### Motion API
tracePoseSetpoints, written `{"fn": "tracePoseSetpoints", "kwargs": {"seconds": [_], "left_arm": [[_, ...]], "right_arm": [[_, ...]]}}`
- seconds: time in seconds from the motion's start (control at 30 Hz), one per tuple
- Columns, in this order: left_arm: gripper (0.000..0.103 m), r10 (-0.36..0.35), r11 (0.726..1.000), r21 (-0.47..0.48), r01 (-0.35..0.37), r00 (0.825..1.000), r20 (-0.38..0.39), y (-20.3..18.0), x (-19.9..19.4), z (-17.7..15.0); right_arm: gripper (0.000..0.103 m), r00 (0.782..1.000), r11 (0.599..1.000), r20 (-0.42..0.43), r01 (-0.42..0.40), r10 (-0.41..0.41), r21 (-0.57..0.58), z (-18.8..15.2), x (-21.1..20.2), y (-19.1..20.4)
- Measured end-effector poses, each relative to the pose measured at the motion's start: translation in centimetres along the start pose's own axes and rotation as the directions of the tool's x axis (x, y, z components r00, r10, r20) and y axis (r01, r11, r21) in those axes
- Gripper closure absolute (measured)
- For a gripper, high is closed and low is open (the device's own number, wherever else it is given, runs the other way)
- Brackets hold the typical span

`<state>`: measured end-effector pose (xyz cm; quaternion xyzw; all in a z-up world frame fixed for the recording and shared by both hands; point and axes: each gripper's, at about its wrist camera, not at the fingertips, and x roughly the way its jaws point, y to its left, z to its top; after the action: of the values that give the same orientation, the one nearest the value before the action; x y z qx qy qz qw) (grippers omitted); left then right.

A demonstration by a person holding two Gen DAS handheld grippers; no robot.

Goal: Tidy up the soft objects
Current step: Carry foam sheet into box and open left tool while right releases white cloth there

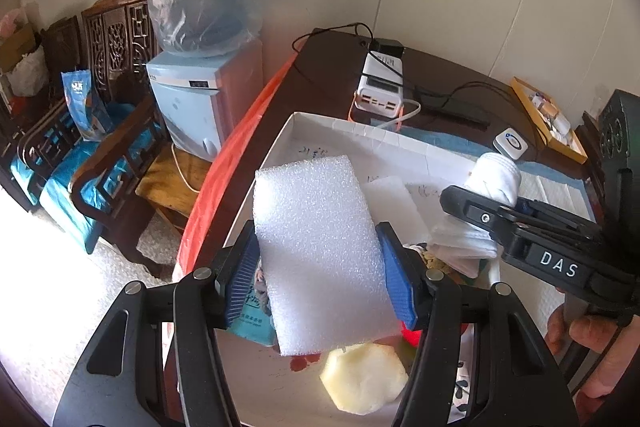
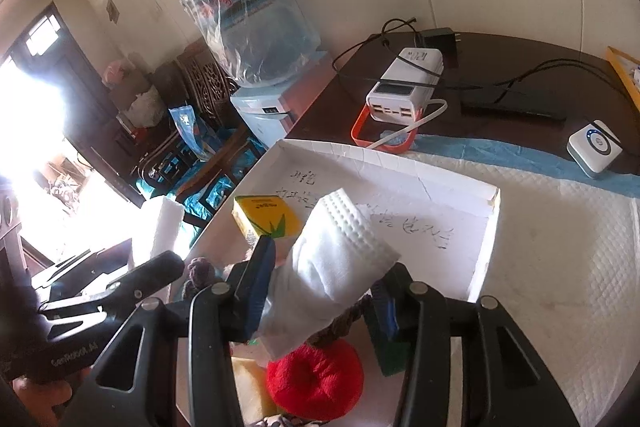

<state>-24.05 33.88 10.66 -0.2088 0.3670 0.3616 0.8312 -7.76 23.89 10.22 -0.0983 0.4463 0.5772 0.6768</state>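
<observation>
The foam block (image 1: 320,251) is a white, rectangular slab with a fine bubbly texture, clamped by its two long sides between the blue pads (image 1: 244,275) of the left gripper (image 1: 320,267). It is held above the near left part of the shallow white cardboard tray (image 1: 340,125), tilted so its far end points towards the tray's back wall.

The white cloth (image 2: 340,259) is a soft roll with a waffle-like weave, pinched at its lower half by the right gripper (image 2: 324,291); its free end sticks up over the middle of the tray (image 2: 490,227), which has handwriting on its floor.

In the tray's near end lie a red yarn ball (image 2: 316,379), a pale yellow sponge (image 1: 364,379) and a yellow packet (image 2: 266,217) near the left wall. The tray sits on a white quilted pad (image 2: 560,267) on the dark table (image 2: 328,107). Past the tray's back edge stands a white power bank (image 2: 404,83) with an orange strap.

The left gripper reaches in from the near edge, the right gripper from the tray's right side, a hand (image 1: 588,339) showing behind it.
</observation>
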Motion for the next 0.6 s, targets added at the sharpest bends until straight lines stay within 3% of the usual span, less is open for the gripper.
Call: {"fn": "tracePoseSetpoints", "kwargs": {"seconds": [0.1,0.17,0.2,0.23,0.27,0.3,0.37,0.6], "left_arm": [[0.044,-0.007,1.000,0.001,0.007,1.000,-0.012,0.0,0.5,0.1],[0.042,-0.010,1.000,-0.002,0.010,1.000,-0.020,0.1,0.8,0.1],[0.040,-0.014,1.000,-0.006,0.014,1.000,-0.028,0.1,1.0,0.1],[0.024,-0.017,1.000,-0.011,0.017,0.999,-0.032,0.2,1.2,0.1],[0.006,-0.031,0.999,-0.027,0.030,0.999,-0.037,0.3,1.4,0.0],[0.000,-0.054,0.998,-0.042,0.052,0.998,-0.045,0.5,1.6,0.0],[0.000,-0.081,0.996,-0.049,0.078,0.995,-0.060,0.4,2.1,0.0],[0.000,-0.048,0.999,0.004,0.049,0.999,-0.025,0.0,1.9,-0.1]], "right_arm": [[0.056,1.000,1.000,0.000,0.003,-0.003,-0.003,0.0,0.3,0.1],[0.050,1.000,1.000,0.010,0.011,-0.011,-0.003,-0.1,0.3,0.1],[0.041,1.000,1.000,0.023,0.010,-0.010,0.002,0.0,0.2,0.1],[0.026,1.000,1.000,0.031,0.003,-0.003,0.006,0.0,0.1,0.1],[0.018,0.999,1.000,0.035,-0.007,0.006,0.011,0.0,0.1,0.0],[0.012,0.999,1.000,0.039,-0.013,0.013,0.016,0.0,0.0,0.0],[0.001,0.999,1.000,0.042,-0.015,0.014,0.027,-0.1,0.0,0.0],[0.000,0.996,0.998,0.080,0.029,-0.034,0.059,-0.5,-1.4,0.0]]}}
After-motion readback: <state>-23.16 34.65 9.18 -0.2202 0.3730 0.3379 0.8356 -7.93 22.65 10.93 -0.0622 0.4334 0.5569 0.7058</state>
